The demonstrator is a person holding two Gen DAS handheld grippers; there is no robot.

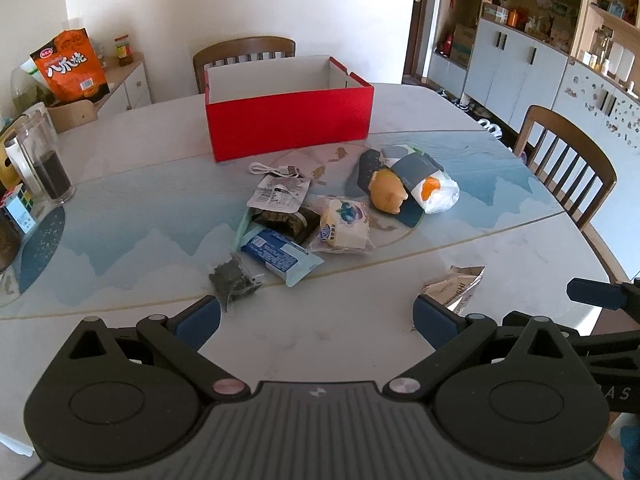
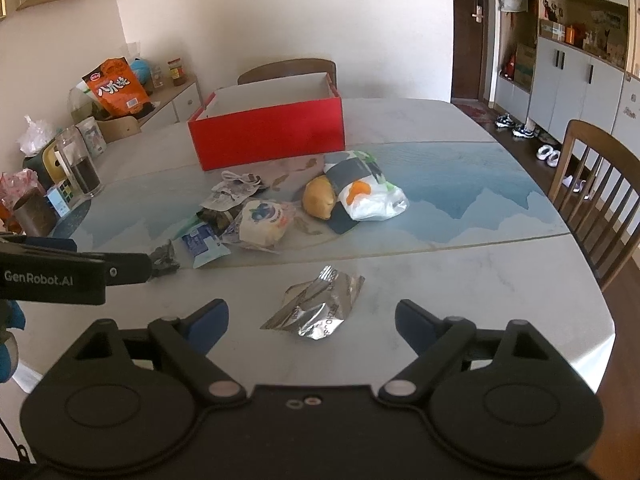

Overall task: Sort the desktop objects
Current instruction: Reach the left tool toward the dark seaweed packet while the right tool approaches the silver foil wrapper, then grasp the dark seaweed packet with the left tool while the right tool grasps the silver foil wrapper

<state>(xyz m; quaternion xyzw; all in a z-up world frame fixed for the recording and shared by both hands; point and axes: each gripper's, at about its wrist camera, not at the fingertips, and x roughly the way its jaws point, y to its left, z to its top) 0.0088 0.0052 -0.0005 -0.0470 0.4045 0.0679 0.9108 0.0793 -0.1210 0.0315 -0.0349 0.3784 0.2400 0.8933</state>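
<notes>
Both grippers are hovering low over the table, nothing in either one. The left gripper is sitting at the bottom of its own frame with jaws spread wide; the dark green packet is lying just above its left finger, not touching as far as I can tell. The right gripper is also gaping wide at bottom centre of its frame — the crumpled silver wrapper is lying on the table between the fingers, apart from both pads. Mid-frame in both views the clutter is bunching together: blue snack pack, blueberry bread pack, yellow pig toy leaning against the white plastic bag, white USB cable nearer the box. The red box is standing open at upper centre, behind the pile. A glass jar is standing at the left edge.
</notes>
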